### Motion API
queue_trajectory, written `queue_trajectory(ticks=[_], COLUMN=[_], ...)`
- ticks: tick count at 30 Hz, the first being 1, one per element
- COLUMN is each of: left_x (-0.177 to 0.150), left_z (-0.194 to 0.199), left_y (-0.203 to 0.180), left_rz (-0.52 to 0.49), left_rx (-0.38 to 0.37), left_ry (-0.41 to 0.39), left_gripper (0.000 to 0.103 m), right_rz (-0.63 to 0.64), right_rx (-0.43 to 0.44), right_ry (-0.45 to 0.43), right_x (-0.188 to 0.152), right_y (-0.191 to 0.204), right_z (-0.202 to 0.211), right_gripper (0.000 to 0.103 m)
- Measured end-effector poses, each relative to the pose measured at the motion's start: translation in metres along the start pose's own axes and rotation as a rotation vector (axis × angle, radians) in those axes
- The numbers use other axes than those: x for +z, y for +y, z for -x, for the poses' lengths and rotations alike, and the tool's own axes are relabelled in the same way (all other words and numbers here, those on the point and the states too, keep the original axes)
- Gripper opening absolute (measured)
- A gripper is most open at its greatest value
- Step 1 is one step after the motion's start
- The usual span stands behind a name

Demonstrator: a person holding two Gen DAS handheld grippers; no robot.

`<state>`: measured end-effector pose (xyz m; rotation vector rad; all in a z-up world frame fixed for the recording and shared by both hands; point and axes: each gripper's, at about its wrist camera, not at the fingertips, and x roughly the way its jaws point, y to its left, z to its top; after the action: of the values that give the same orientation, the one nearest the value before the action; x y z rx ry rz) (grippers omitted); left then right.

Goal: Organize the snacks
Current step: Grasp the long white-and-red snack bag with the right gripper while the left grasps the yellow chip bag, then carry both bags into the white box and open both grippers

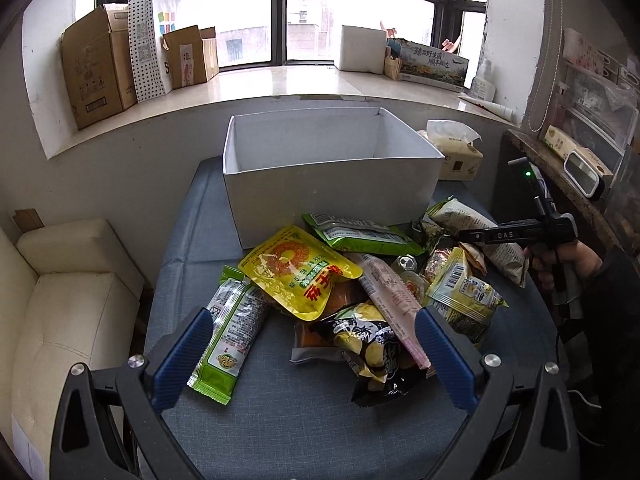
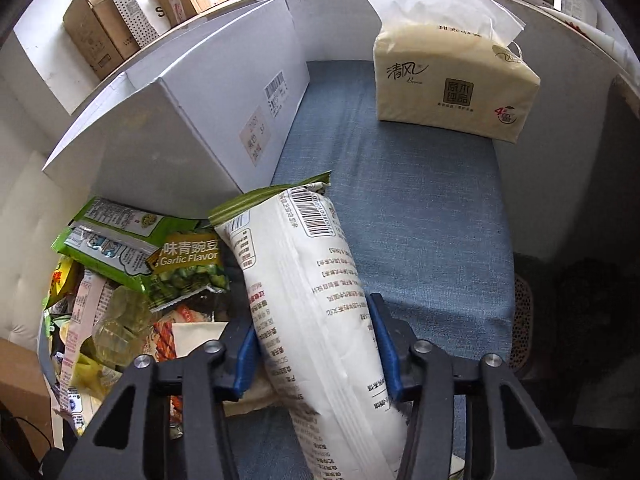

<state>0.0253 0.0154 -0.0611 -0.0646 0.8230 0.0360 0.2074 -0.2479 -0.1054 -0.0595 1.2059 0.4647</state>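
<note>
Right wrist view shows the blue fingers (image 2: 382, 344) of the right gripper (image 2: 316, 350) pressed on either side of a white snack bag (image 2: 304, 280), clamping it across its middle, probably so the long bag stays balanced for carrying. Its barcode end points toward the white box (image 2: 192, 120), which stands just beyond on the blue-cloth tabletop (image 2: 420, 220), likely the bin for sorted snacks. Beside it lies the snack pile (image 1: 360, 280). The left gripper (image 1: 316, 352) hovers over that pile, fingers spread wide and empty, with a black chip bag (image 1: 372, 352) between them.
</note>
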Motion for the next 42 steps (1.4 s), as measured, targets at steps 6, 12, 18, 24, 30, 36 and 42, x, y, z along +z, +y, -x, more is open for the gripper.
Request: queue_trajectory(ticks=[6, 12, 18, 24, 30, 36, 42], left_x=[-0.002, 0.001, 0.013, 0.013, 0.004, 0.006, 0.026], left_z=[-0.018, -0.037, -0.052, -0.08, -0.115, -0.123, -0.079], left_y=[0.01, 0.001, -0.064, -0.126, -0.17, -0.177, -0.152], left_rz=[0.024, 0.035, -0.103, -0.298, -0.47, -0.467, -0.4], left_rx=[0.0, -0.103, -0.166, -0.207, -0.219, -0.216, -0.302], left_ry=[0.043, 0.114, 0.129, 0.175, 0.208, 0.226, 0.121], left_gripper=[0.103, 0.103, 0.103, 0.103, 0.103, 0.066, 0.059], right_rz=[-0.022, -0.096, -0.147, -0.221, -0.269, -0.281, -0.266], right_rx=[0.059, 0.125, 0.127, 0.124, 0.091, 0.085, 0.102], right_ry=[-0.092, -0.255, -0.367, -0.415, -0.434, -0.433, -0.432], right_x=[-0.024, -0.046, -0.069, -0.11, -0.135, -0.145, -0.142], right_y=[0.004, 0.005, 0.02, 0.016, 0.011, 0.007, 0.014], right_z=[0.045, 0.111, 0.153, 0.181, 0.196, 0.201, 0.198], right_gripper=[0.052, 0.052, 0.052, 0.052, 0.052, 0.052, 0.052])
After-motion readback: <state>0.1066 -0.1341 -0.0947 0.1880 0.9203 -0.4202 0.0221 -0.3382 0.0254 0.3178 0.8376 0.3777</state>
